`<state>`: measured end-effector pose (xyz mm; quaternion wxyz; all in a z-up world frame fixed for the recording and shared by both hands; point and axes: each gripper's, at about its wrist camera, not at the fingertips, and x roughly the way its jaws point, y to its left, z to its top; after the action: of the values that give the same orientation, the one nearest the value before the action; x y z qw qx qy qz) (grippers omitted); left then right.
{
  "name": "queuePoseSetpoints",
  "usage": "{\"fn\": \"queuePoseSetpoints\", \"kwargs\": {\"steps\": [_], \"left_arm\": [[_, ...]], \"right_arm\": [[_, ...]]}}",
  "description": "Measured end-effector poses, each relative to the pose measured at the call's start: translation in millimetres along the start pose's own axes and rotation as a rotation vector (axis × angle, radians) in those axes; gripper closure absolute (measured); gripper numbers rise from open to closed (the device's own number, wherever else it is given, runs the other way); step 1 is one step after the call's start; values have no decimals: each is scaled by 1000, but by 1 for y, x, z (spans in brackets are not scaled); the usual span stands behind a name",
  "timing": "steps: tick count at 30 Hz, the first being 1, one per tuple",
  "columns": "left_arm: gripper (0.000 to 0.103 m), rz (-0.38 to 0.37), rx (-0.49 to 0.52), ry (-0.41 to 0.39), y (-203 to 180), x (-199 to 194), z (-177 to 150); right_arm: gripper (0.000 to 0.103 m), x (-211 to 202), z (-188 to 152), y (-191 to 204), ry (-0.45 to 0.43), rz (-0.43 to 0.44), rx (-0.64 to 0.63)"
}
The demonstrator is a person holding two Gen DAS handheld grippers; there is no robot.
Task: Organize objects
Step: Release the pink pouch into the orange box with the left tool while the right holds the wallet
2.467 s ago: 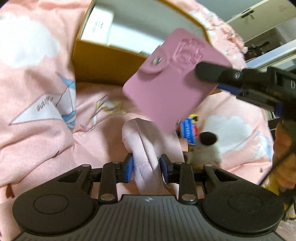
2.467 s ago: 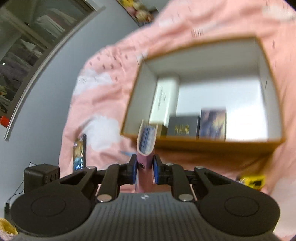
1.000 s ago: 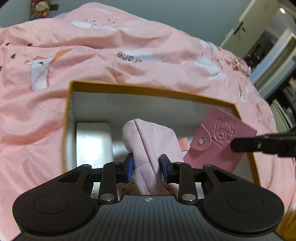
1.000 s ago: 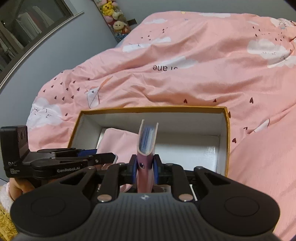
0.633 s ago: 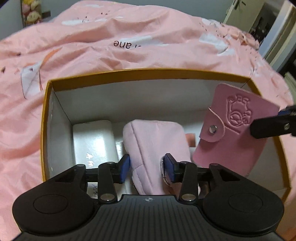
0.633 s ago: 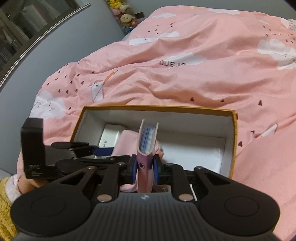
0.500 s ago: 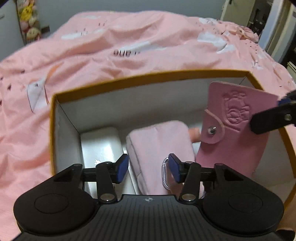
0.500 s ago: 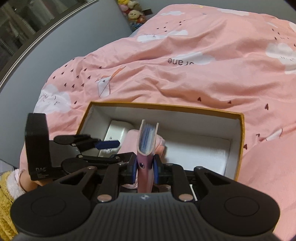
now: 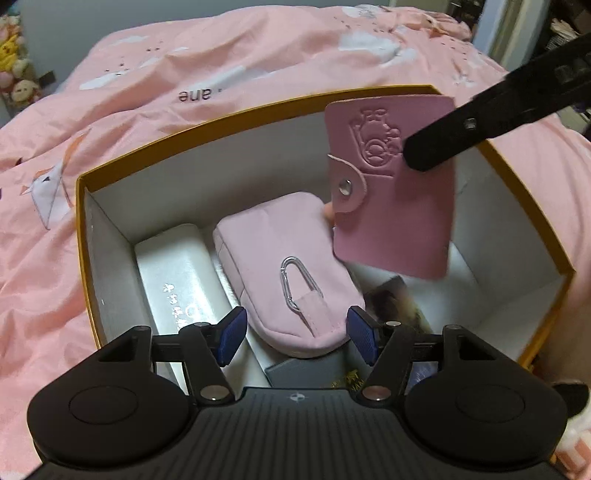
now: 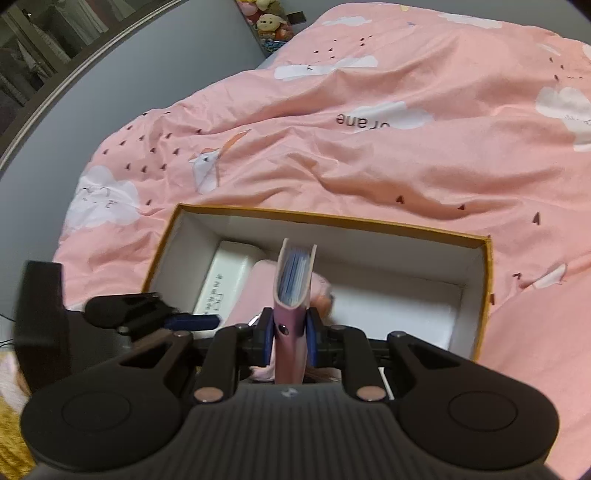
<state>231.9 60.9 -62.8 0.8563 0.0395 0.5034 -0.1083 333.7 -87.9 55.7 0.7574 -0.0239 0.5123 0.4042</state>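
Observation:
An open box with an orange rim (image 9: 255, 107) sits on the pink bed cover; it also shows in the right wrist view (image 10: 332, 218). A pale pink pouch (image 9: 284, 266) with a metal clip lies inside the box. My left gripper (image 9: 297, 334) is open just above the pouch's near end, not touching it. My right gripper (image 10: 290, 339) is shut on a pink card holder (image 10: 291, 306) and holds it upright over the box. In the left wrist view the card holder (image 9: 395, 206) hangs over the box's right half, beside the pouch.
A white case (image 9: 173, 277) lies along the box's left wall, next to the pouch. Dark small boxes (image 9: 314, 373) lie at the box's near end. The pink patterned bed cover (image 10: 369, 147) surrounds the box. Plush toys (image 10: 269, 26) sit at the far wall.
My left gripper has opened and let go of the pink pouch, which now lies in the box. My right gripper has brought the card holder over the box and still holds it.

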Motion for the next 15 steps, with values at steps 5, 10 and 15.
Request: {"fn": "queuePoseSetpoints", "kwargs": {"steps": [5, 10, 15], "left_arm": [[58, 109, -9, 18, 2, 8, 3], [60, 30, -63, -15, 12, 1, -4], [60, -28, -82, -12, 19, -15, -5]], "right_arm": [[84, 1, 5, 11, 5, 37, -36], [84, 14, 13, 17, 20, 77, -66], [84, 37, 21, 22, 79, 130, -78]]}}
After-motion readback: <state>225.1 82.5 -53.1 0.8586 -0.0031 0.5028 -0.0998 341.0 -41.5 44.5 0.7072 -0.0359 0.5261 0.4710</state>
